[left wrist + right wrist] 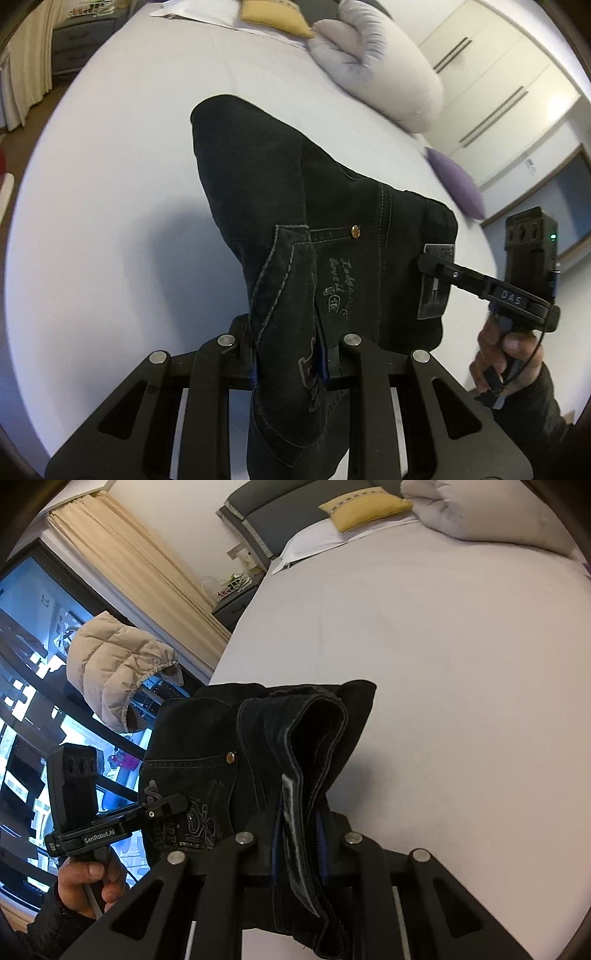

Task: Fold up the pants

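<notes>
While both grippers, left gripper (288,363) and right gripper (299,843), clamp the black pants (295,206) with closed jaws at frame bottom, keep the waistband level over the bed (122,155).

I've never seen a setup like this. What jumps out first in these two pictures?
The black pants dominate both views, held up over a wide white bed, with stitched lettering and a brass rivet on the pocket. The left tool and the right tool each pinch the fabric, and each camera also shows the other hand-held tool at the picture's edge. At the head of the bed lie a yellow cushion and a rolled pale duvet.
</notes>
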### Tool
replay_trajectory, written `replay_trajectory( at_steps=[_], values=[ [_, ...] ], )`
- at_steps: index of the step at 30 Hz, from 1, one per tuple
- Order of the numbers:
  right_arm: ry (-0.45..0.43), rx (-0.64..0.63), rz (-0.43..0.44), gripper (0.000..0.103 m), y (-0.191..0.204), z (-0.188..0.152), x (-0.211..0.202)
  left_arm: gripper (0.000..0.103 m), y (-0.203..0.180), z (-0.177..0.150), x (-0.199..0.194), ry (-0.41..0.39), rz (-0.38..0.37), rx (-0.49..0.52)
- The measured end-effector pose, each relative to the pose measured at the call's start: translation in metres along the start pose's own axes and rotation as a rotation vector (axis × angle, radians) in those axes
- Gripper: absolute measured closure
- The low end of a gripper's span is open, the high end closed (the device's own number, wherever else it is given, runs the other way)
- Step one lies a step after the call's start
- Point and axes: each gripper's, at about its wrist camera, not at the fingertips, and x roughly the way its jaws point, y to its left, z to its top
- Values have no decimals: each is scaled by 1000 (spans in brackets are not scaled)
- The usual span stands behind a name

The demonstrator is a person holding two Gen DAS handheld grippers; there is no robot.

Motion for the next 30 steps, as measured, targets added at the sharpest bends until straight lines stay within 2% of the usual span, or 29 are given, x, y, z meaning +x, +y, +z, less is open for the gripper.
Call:
replay_trajectory(
  at_steps=[5,8,9,10,11,12,15,17,19,21,25,26,27,28,30],
  values=[
    [32,39,-7,85,0,33,53,83,39,34,23,7,43,-34],
    [57,71,-17,85,-12,39,82,82,69,36,41,32,53,-85],
    [71,91,-26,81,-18,39,90,79,86,35,41,43,57,-103],
    [82,117,-42,69,-26,38,97,75,96,31,46,51,60,-117],
    [85,154,-66,62,-36,33,105,63,103,26,51,46,65,-133],
    [79,176,-65,57,-43,29,107,59,108,23,50,33,59,-142],
    [18,220,14,54,-57,13,99,50,115,17,47,-2,25,-174],
    [7,264,24,48,-61,3,85,42,114,17,38,-10,60,-161],
    [-35,281,-29,41,-58,-5,66,40,100,12,19,-65,102,-121],
    [-108,247,-73,38,-47,-17,38,24,74,-1,-9,-141,172,-49],
    [-256,82,-217,32,0,-46,-18,11,-19,-39,-60,-355,370,178],
    [-324,22,-264,28,17,-54,-38,5,-36,-51,-81,-417,412,221],
    [-378,-14,-297,19,30,-58,-52,0,-54,-62,-96,-481,445,258],
    [-440,-46,-324,8,41,-64,-68,0,-74,-80,-121,-550,469,292],
    [-617,-110,-374,0,67,-75,-108,0,-109,-104,-157,-676,510,351]
  ],
)
